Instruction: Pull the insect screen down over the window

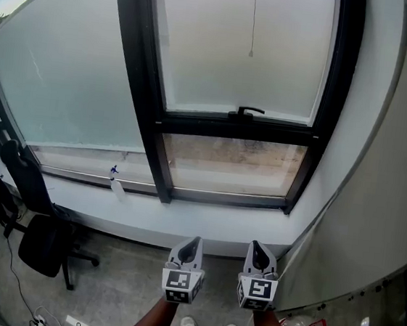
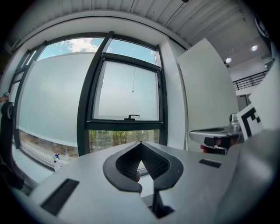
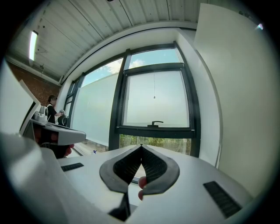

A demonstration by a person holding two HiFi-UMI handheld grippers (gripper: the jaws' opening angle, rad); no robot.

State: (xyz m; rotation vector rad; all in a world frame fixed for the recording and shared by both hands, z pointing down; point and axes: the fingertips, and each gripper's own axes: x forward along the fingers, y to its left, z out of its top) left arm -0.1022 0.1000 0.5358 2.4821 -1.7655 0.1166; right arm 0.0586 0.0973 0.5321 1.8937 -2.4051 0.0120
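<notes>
Closest to us, the left gripper [image 1: 191,246] and right gripper [image 1: 257,252] sit bottom centre, jaws pressed together, empty. The insect screen [image 1: 201,56] seems to be the pale sheet at upper centre (light, floppy, we judge); its thin cord [image 1: 253,25] looks the place to pinch.

Open path to window handle [image 1: 246,112], spray bottle [image 1: 116,184] on sill [image 1: 212,216], chair [image 1: 42,245] left

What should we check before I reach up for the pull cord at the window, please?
1. Left tool empty and shut: ok.
2. Right tool empty and shut: ok.
3. Pull cord hangs free in front of the pane: ok.
4. Tools close to the cord: not ok, both are low, below the sill.
5. Spray bottle out of the way: ok, it stands off to the left.
6. Insect screen's position: cannot tell.
</notes>
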